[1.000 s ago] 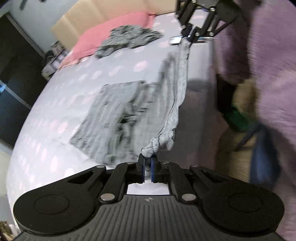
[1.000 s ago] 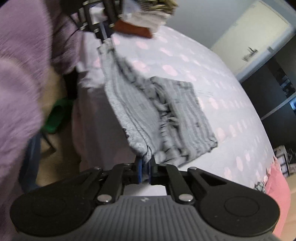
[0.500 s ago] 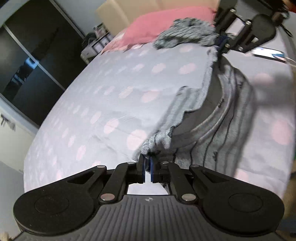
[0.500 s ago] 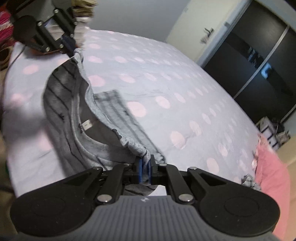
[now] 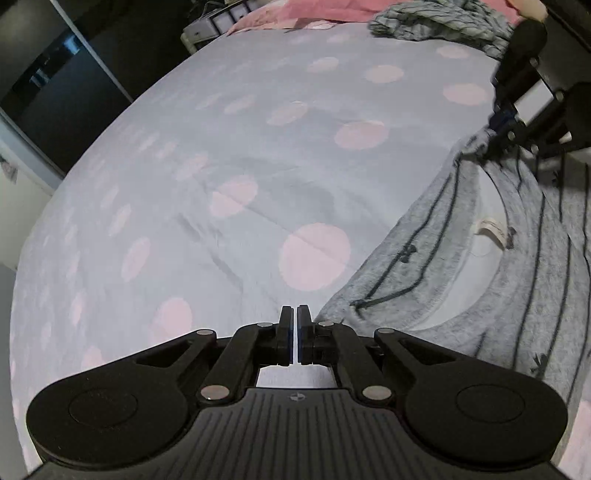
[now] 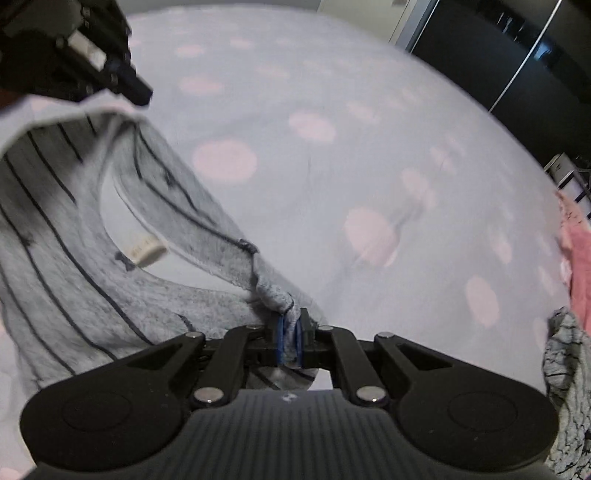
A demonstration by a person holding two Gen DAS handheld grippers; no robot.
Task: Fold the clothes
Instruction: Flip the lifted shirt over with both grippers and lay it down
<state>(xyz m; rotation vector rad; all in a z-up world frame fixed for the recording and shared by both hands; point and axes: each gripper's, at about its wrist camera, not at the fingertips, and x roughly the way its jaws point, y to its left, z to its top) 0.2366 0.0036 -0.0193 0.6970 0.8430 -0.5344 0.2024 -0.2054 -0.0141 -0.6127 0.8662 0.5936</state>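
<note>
Grey striped shirt [image 5: 524,266] lies on the bed [image 5: 229,155], neckline up, white neck label [image 6: 147,251] showing inside the collar. Bedsheet is pale grey with pink dots.

Right claw [image 6: 290,334]: jaws nearly together, pinched on a bunched shoulder edge of the shirt; fabric sits between the blue pads and hangs out below them. From the left camera this same claw is at the shirt's far shoulder, cloth gathered at its tip.

Left claw [image 5: 294,334]: jaws fully together, only a thin slit between them, no cloth in them. It sits just beside the shirt's near shoulder edge, over bare sheet. In the right camera it shows as a dark shape just past the shirt's far shoulder; contact with the cloth cannot be told there.

A second garment, grey patterned and crumpled [image 5: 436,20], lies well away from the shirt, against a pink pillow [image 5: 314,11] at the bed's head. Dark wardrobe doors [image 6: 498,48] stand beyond the bed.
</note>
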